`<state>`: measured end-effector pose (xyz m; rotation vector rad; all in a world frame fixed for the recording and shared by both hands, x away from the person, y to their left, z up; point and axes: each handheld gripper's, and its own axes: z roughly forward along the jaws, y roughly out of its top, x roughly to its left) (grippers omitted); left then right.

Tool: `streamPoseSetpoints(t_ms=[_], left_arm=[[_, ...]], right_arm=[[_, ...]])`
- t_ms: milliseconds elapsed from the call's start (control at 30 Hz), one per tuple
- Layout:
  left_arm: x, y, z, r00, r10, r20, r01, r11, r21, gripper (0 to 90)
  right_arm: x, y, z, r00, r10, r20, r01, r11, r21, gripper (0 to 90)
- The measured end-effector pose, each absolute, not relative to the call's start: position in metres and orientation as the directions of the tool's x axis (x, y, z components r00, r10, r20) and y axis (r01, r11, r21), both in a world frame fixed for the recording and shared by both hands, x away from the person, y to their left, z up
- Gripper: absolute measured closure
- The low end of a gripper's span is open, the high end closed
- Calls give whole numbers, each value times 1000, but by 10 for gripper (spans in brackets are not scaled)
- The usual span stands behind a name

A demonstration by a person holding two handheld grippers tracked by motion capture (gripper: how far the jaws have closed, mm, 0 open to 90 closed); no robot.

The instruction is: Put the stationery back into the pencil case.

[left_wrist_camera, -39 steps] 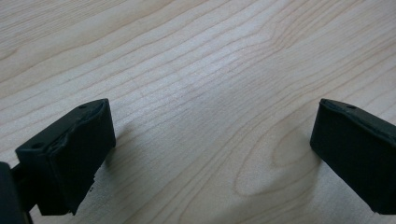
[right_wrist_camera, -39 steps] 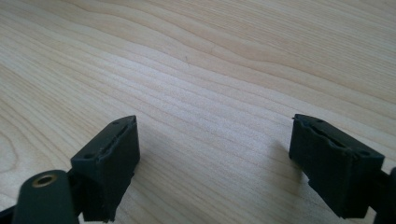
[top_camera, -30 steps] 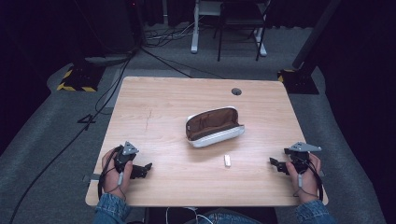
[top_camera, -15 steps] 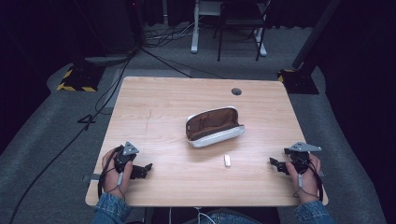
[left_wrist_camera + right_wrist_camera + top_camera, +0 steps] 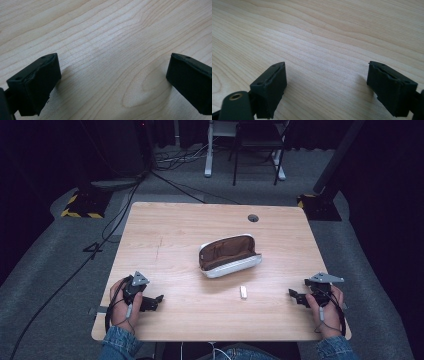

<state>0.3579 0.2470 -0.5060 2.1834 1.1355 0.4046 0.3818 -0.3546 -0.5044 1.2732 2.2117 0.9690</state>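
At the near edge of the wooden table, seen from the high view, two hands rest on the wood, each holding a tool: the left gripper near the left corner and the right gripper near the right corner, well apart from each other. That view is too small to show how the jaws stand. The left gripper view settles it for that side: the left gripper has its two black jaws spread wide, nothing between them but bare wood grain (each jaw throws a soft shadow on the table). The right gripper view tells the same of the right gripper, jaws set far apart over bare wood, holding nothing.

Farther in, the high view shows what the close views do not. A small white object lies flat between the two grippers, nearer the right one. Just beyond it, around the middle of the table, lies a pouch, white outside and brown inside, its mouth open. Near the far edge is a round dark hole in the tabletop.
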Motion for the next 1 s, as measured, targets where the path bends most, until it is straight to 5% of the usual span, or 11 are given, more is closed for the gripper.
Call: streamPoseSetpoints(t_ms=[1000], left_arm=[[358, 247, -506, 579, 815, -21, 619, -422, 662, 1]], right_arm=[[359, -335, -473, -532, 846, 30, 572, 334, 749, 218]])
